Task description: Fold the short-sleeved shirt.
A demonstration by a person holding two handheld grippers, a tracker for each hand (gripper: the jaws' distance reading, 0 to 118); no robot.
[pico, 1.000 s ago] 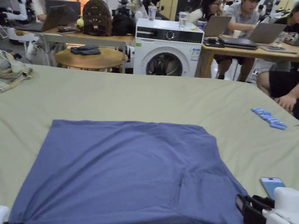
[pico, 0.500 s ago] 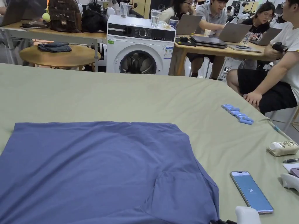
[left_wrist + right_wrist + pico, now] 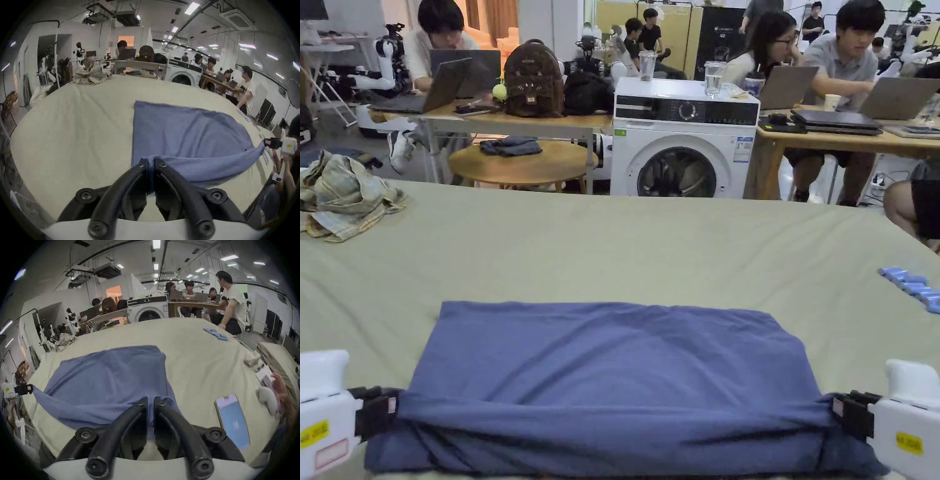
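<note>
You had the left tool (image 3: pixel 151 164) and right tool (image 3: pixel 150 400) each pinching a near corner of the blue shirt (image 3: pixel 612 369), lifting that edge off the desk (image 3: pixel 612 250). You were mid-fold; next, carry it forward evenly and lay it onto the far edge.

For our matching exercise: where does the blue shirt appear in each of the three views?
Head view: the blue shirt lies lower centre.
Left gripper view: the shirt is right of centre.
Right gripper view: the shirt is left of centre.
Shared landmark: the washing machine in the background.
</note>
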